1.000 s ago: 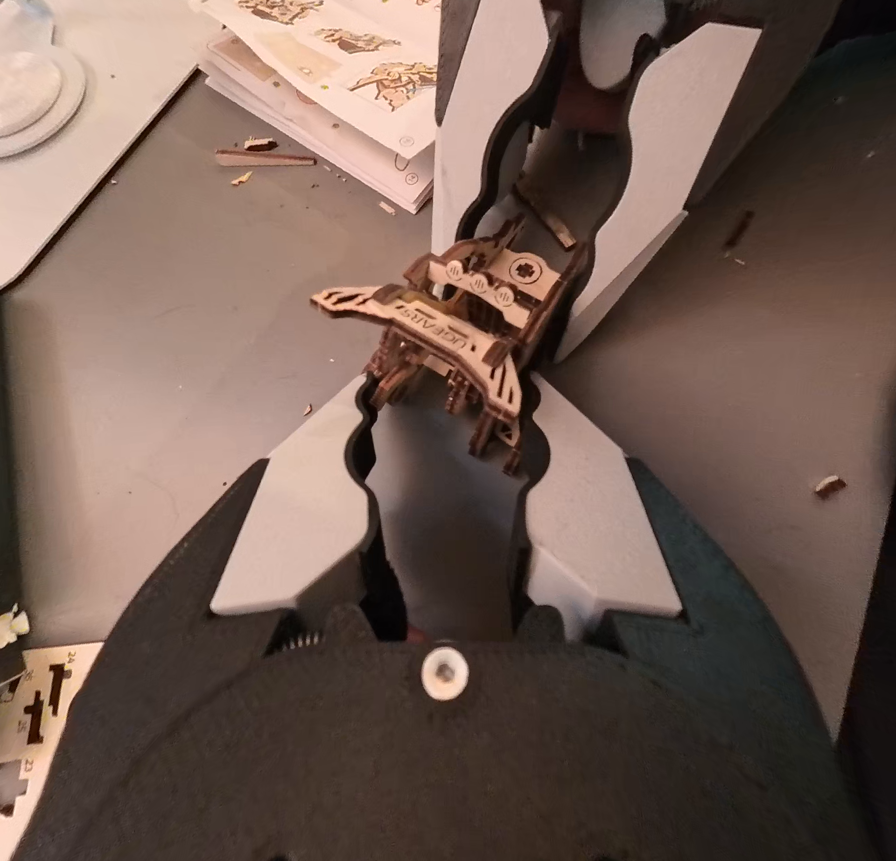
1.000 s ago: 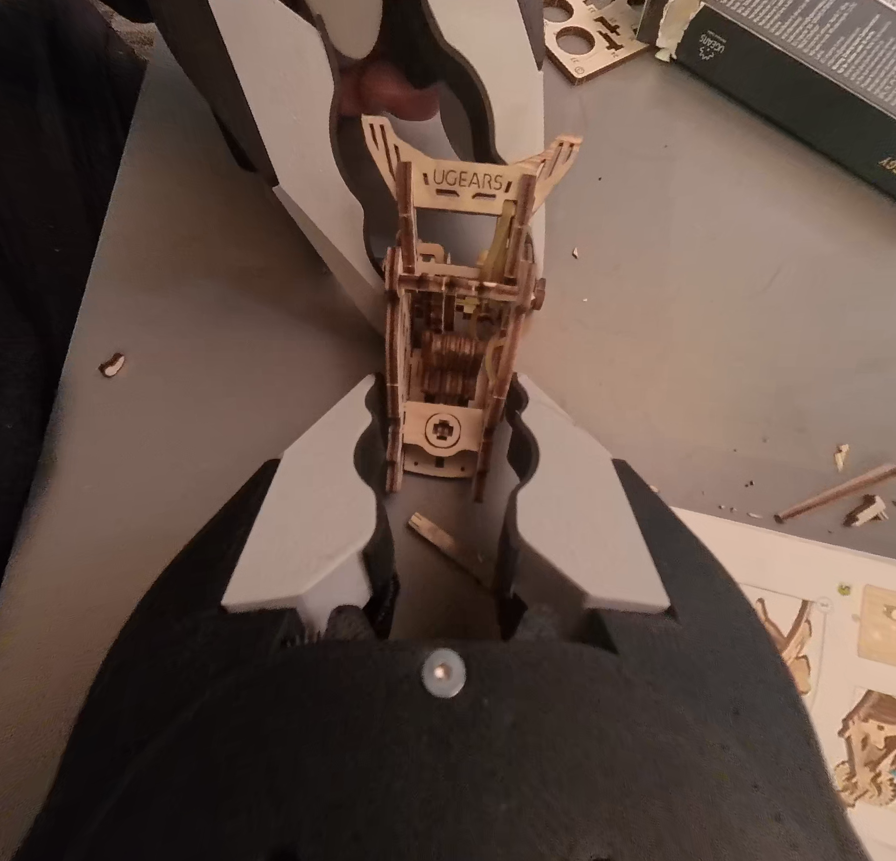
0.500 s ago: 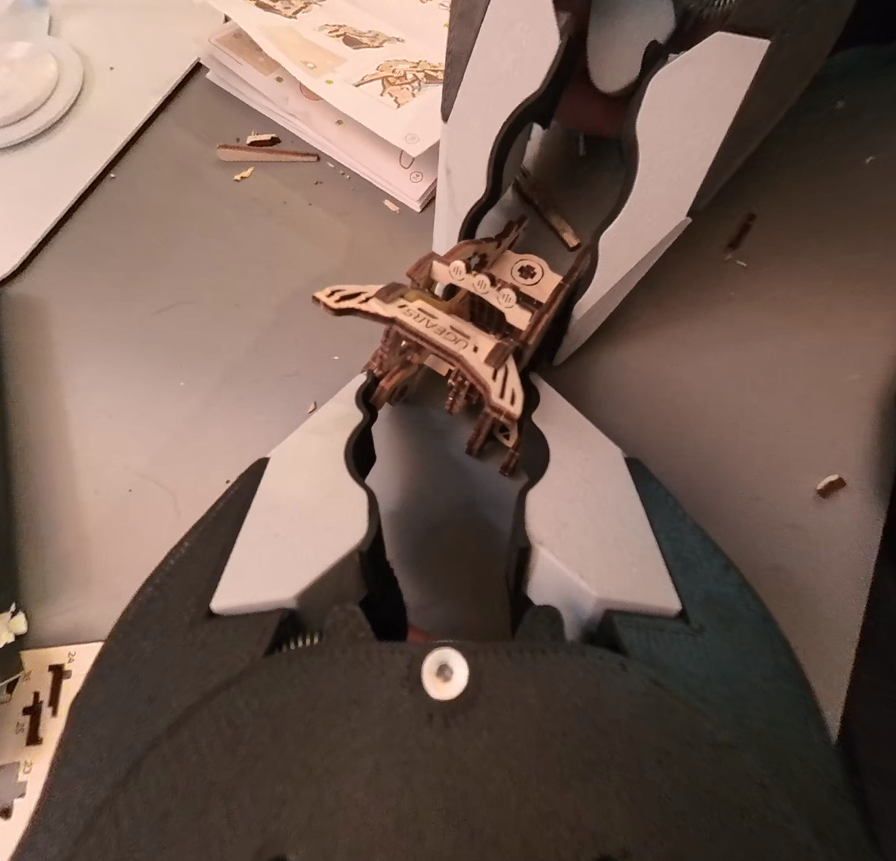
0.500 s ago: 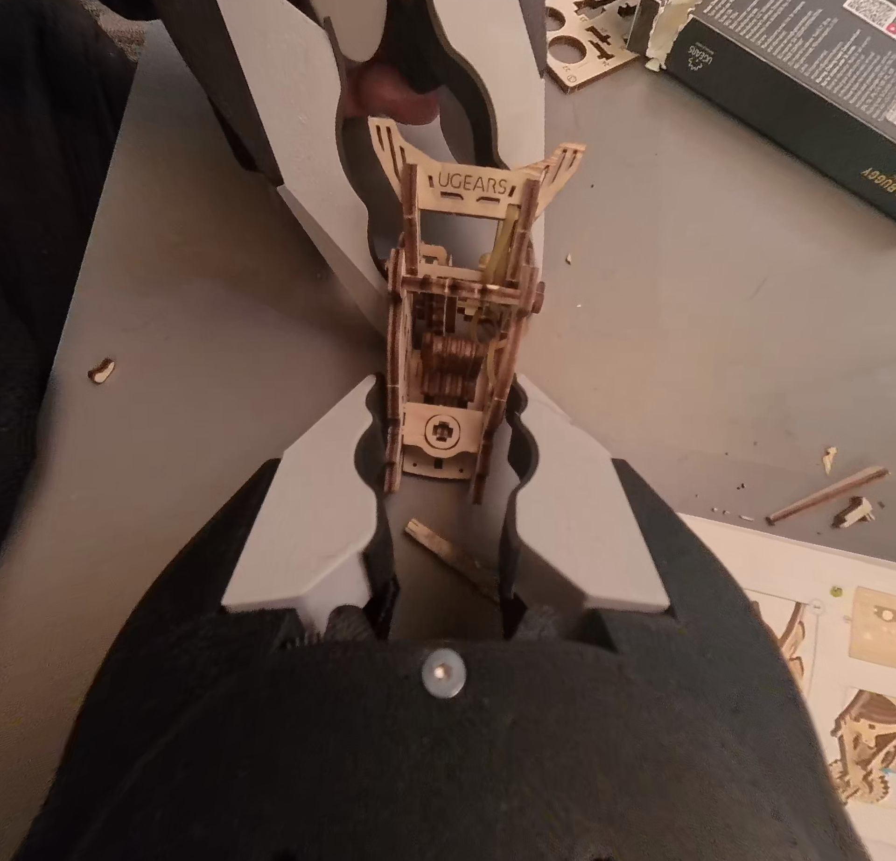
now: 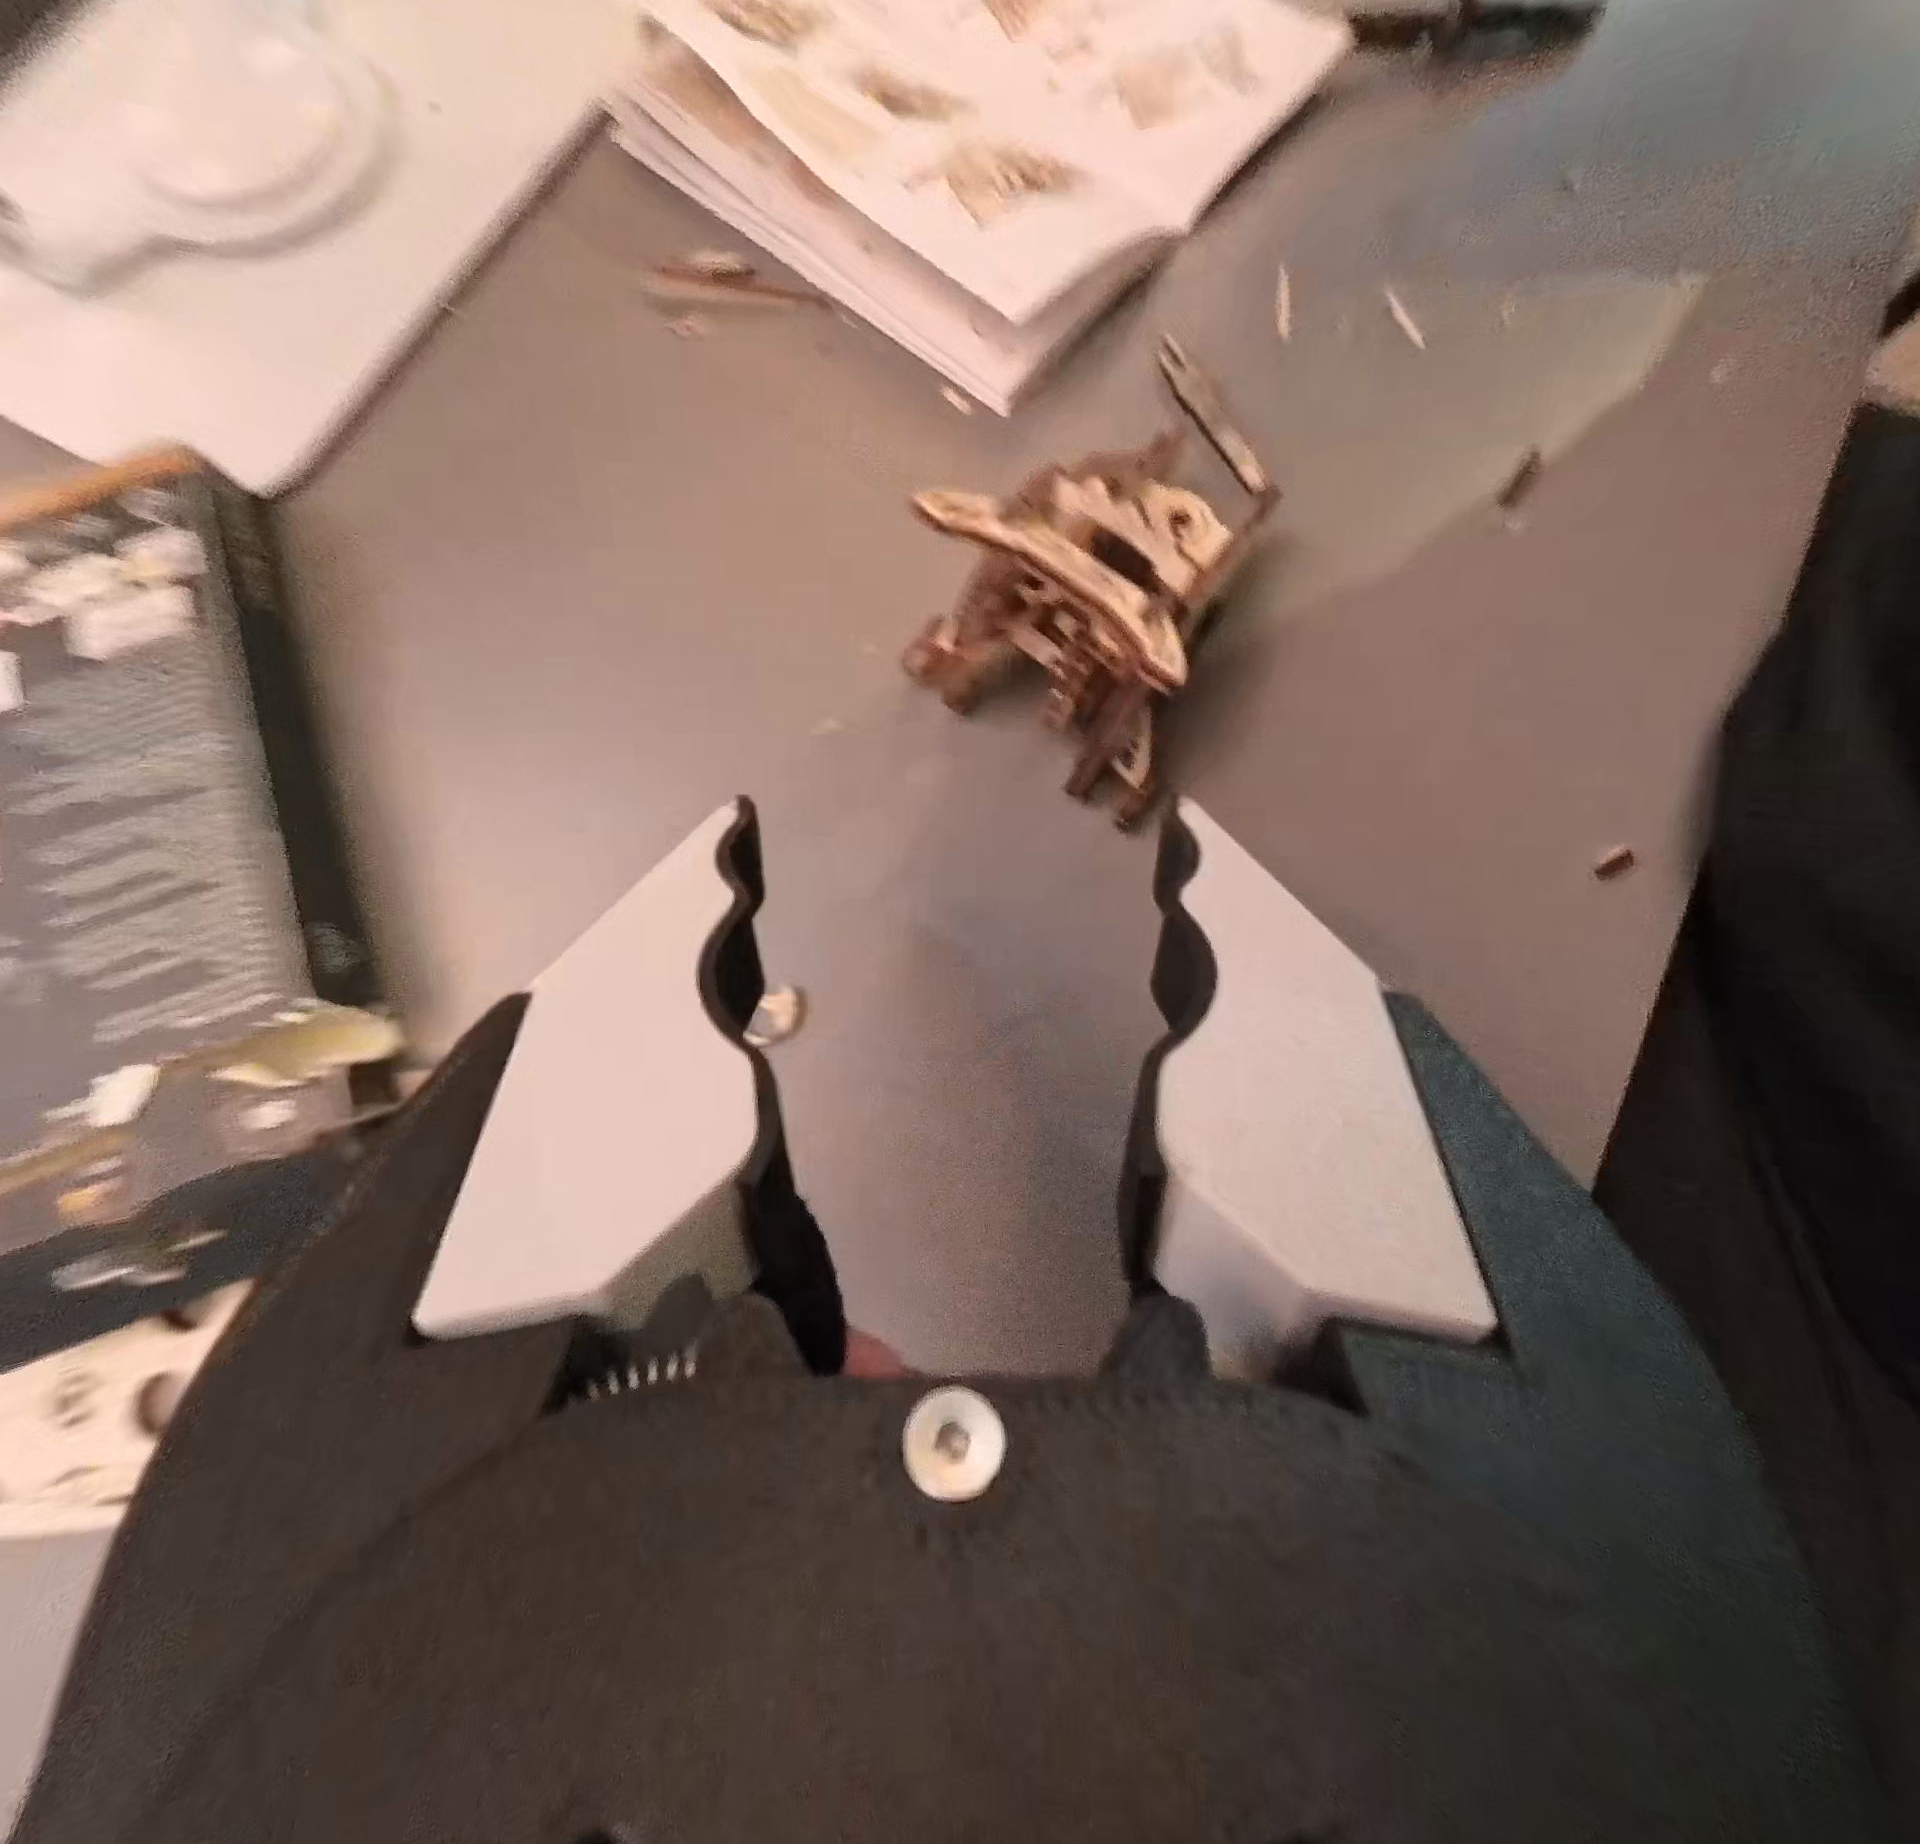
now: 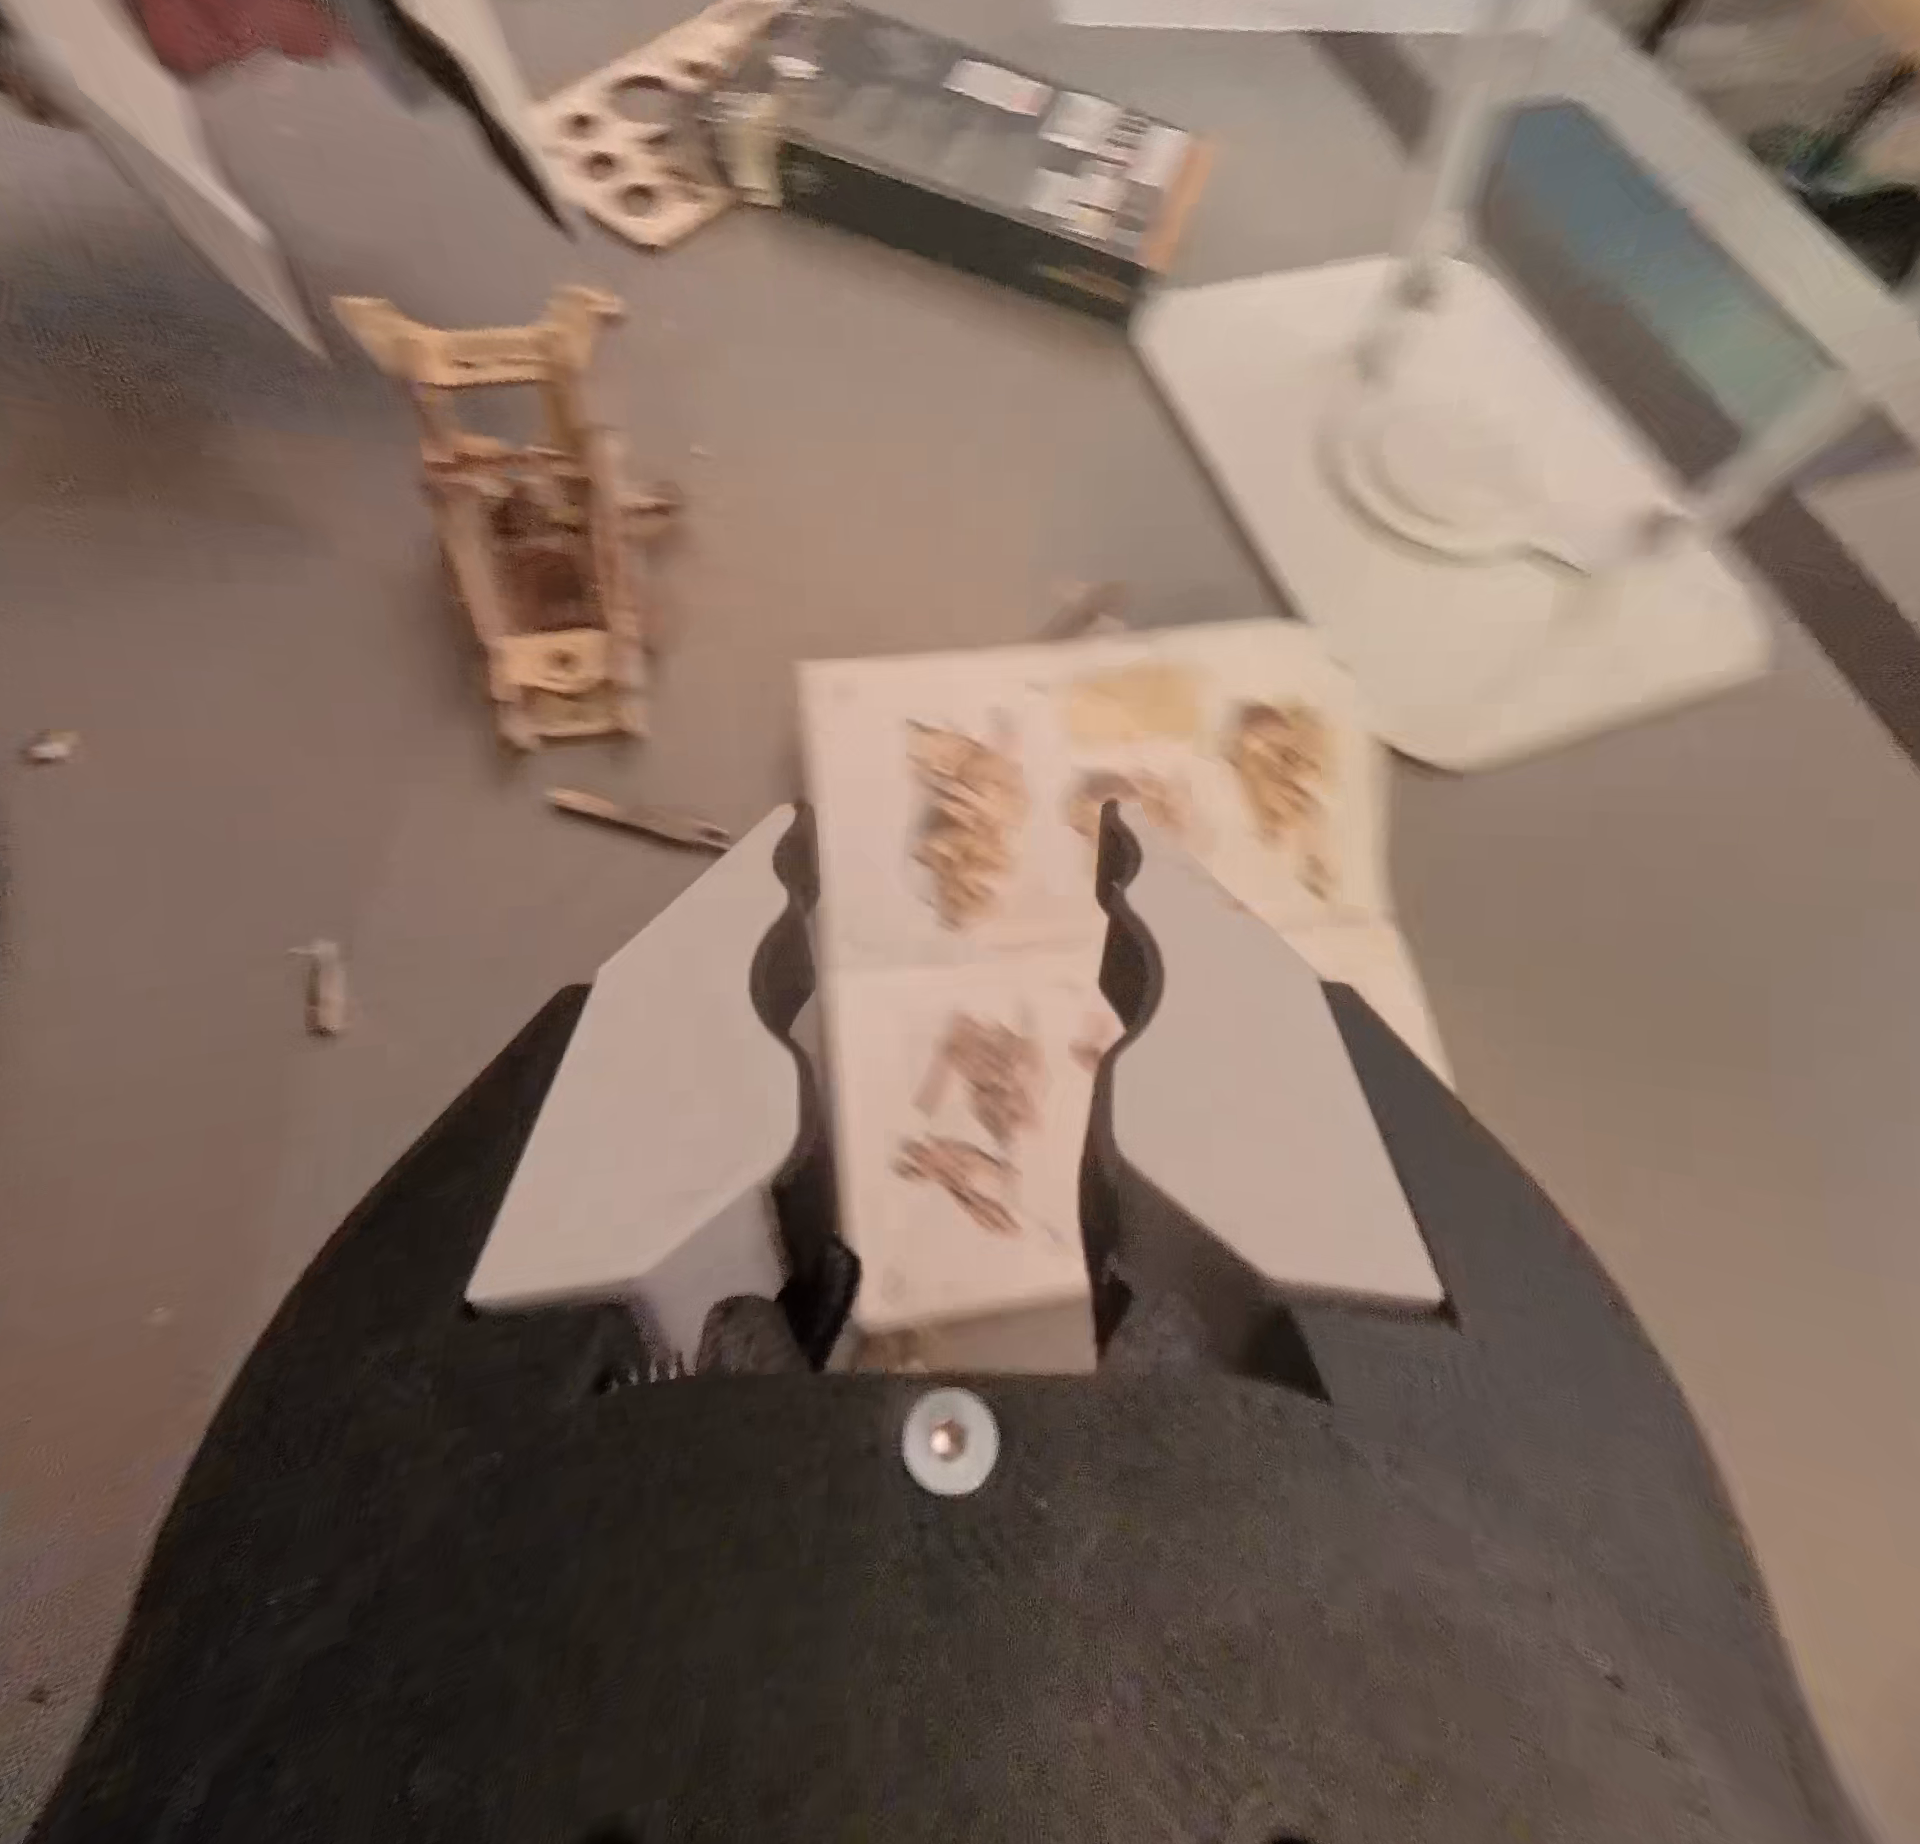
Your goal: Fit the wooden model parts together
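Two grippers with grey fingers and black bodies were spread wide, and both held nothing. Both pictures were blurry, so no writing on the box or the booklet could be read.

From the left wrist, the left gripper (image 5: pixel 956 818) hung over bare grey table (image 5: pixel 582 589). The small light-brown wooden model (image 5: pixel 1070 599), made of thin cut pieces, sat on the table just past the right fingertip, in the middle right of the frame. Nothing touched it. A white open booklet with brown drawings (image 5: pixel 966 132) lay at the top. A dark box with blurry print (image 5: pixel 135 807) lay at the left edge. A white flat base with a round ring on it (image 5: pixel 218 142) sat at the upper left. Only this view showed a tiny pale chip (image 5: pixel 777 1015) beside the left finger, and a dark cloth (image 5: pixel 1808 859) down the right side.

From the right wrist, the right gripper (image 6: pixel 956 818) hung over the booklet (image 6: pixel 1091 859). The model (image 6: pixel 530 516) stood apart at the upper left of that frame. A thin wooden stick (image 6: pixel 634 818) lay on the table below it. Only this view showed the other gripper (image 6: pixel 270 153) at the top left, above the model. It also showed a pale wooden sheet with round holes (image 6: pixel 644 153) next to the dark box (image 6: pixel 987 194), and a clear stand on the white base (image 6: pixel 1507 506) at the upper right.
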Tool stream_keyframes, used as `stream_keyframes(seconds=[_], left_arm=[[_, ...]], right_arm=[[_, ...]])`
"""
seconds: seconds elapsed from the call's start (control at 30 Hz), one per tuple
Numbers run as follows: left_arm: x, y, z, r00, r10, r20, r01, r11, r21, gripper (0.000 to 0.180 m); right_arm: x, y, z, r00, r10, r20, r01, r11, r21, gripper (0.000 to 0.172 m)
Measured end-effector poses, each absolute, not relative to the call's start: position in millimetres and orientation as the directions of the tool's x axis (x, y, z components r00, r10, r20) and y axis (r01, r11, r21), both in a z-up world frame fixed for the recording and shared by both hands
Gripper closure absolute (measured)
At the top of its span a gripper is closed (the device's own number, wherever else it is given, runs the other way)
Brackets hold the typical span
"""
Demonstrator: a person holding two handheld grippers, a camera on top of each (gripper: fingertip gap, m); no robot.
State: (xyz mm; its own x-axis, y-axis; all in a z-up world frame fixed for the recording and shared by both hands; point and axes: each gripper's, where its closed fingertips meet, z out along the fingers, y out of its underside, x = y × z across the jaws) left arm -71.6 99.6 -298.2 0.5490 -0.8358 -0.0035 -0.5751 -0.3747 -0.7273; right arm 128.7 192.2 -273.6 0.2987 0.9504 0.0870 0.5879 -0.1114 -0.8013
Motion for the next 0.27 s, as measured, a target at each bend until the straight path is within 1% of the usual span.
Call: stream_keyframes(seconds=[0.03, 0.13, 0.2, 0.27], left_arm=[[-72, 107, -285, 0.556, -0.831, -0.02, -0.565, -0.36, -0.742, 0.108], [-54, 134, -252, 0.529, -0.841, -0.108, -0.591, -0.275, -0.758, 0.117], [-27, 149, -239, 0.454, -0.879, -0.143, -0.627, -0.201, -0.753, 0.122], [0, 170, -239, 0.397, -0.899, -0.183, -0.681, -0.155, -0.715, 0.124]], right_arm=[[145, 207, -275, 0.341, 0.936, 0.081, 0.588, -0.146, -0.796, 0.12], [181, 242, -292, 0.424, 0.902, 0.083, 0.623, -0.224, -0.749, 0.11], [188, 254, -304, 0.44, 0.892, 0.098, 0.636, -0.232, -0.736, 0.111], [190, 257, -325, 0.444, 0.894, 0.057, 0.657, -0.281, -0.7, 0.11]])
